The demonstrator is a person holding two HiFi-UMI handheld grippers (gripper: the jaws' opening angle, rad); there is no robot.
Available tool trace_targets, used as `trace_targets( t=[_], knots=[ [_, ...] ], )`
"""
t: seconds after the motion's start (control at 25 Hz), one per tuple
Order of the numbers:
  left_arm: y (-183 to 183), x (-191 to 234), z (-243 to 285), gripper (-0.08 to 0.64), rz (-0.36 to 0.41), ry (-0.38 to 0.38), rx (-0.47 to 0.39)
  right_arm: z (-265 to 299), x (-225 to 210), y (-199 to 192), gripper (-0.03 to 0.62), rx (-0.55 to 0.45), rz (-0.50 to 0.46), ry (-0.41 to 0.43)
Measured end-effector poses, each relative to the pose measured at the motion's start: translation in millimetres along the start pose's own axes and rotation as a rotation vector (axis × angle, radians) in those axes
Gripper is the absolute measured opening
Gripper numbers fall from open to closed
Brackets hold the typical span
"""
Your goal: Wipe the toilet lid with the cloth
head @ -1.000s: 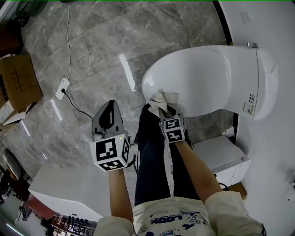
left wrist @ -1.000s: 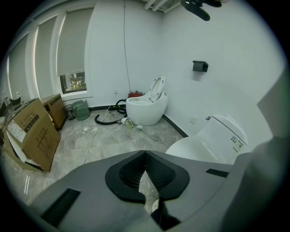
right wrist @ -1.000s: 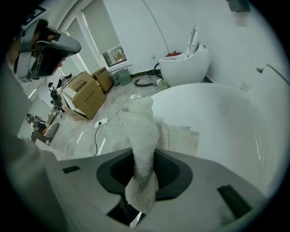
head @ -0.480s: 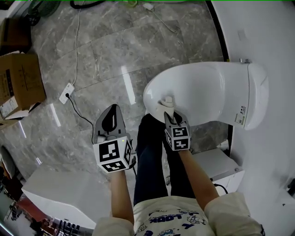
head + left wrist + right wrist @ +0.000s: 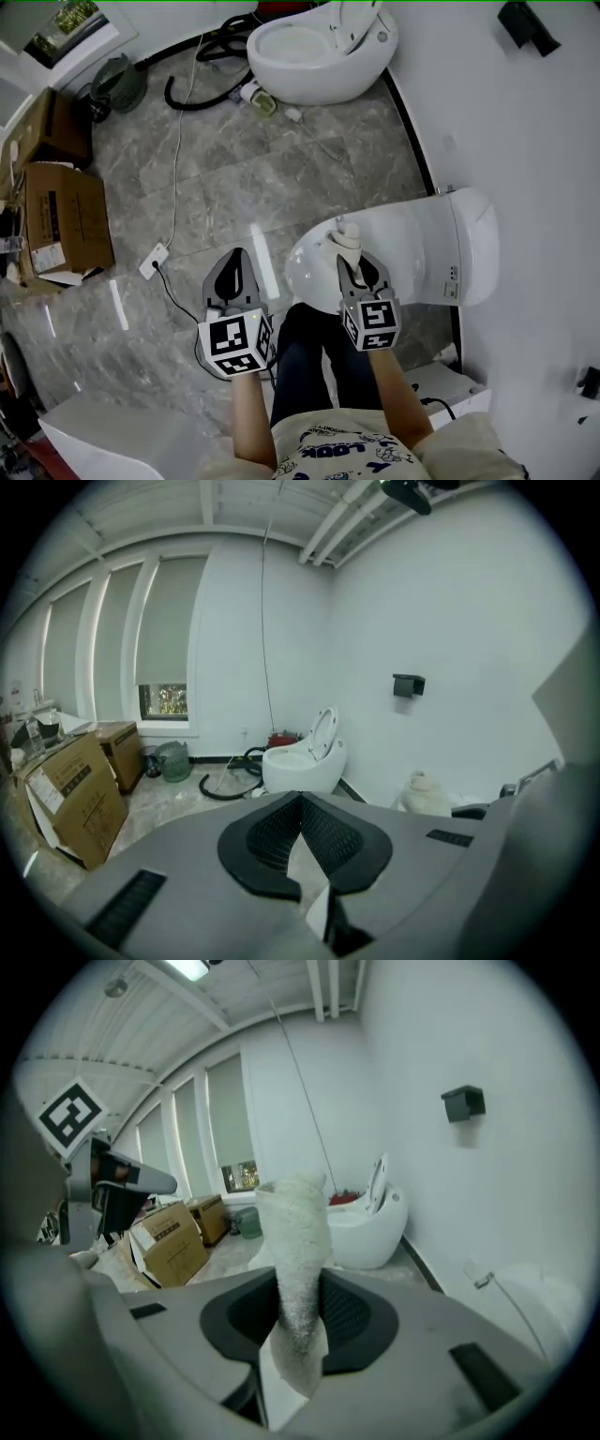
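Nearest the person, the left claw [image 5: 233, 261] hangs over the floor [image 5: 281, 169] with jaws together on nothing, while the right claw [image 5: 348, 258] is clamped on the bunched white cloth [image 5: 346, 234], which sticks out over the front end of the closed toilet lid [image 5: 417, 246]. The right gripper view looks level toward a second toilet [image 5: 319, 42] farther off, so the cloth seems off the lid, not pressed to it. The lid shows no wipe marks, and its stretch toward the tank [image 5: 476, 239] probably remains to be wiped.
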State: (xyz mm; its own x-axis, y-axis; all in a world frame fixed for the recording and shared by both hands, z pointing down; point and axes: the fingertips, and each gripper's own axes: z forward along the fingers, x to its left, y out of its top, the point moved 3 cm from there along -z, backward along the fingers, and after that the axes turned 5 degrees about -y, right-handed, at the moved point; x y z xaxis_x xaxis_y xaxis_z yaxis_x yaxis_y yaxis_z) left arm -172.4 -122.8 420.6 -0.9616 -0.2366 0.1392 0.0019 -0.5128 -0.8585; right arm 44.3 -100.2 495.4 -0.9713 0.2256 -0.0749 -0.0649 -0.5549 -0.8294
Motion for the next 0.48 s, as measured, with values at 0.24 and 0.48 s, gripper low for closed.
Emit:
trace_targets(
  t=[0.24, 0.48],
  knots=[
    [86, -40, -42, 0.003, 0.035, 0.001, -0.131, -69, -20, 116, 0.098, -0.194, -0.031, -0.020],
    [151, -74, -84, 0.003, 0.068, -0.012, -0.256, -129, -35, 200, 0.098, -0.351, -0.070, -0.056]
  ],
)
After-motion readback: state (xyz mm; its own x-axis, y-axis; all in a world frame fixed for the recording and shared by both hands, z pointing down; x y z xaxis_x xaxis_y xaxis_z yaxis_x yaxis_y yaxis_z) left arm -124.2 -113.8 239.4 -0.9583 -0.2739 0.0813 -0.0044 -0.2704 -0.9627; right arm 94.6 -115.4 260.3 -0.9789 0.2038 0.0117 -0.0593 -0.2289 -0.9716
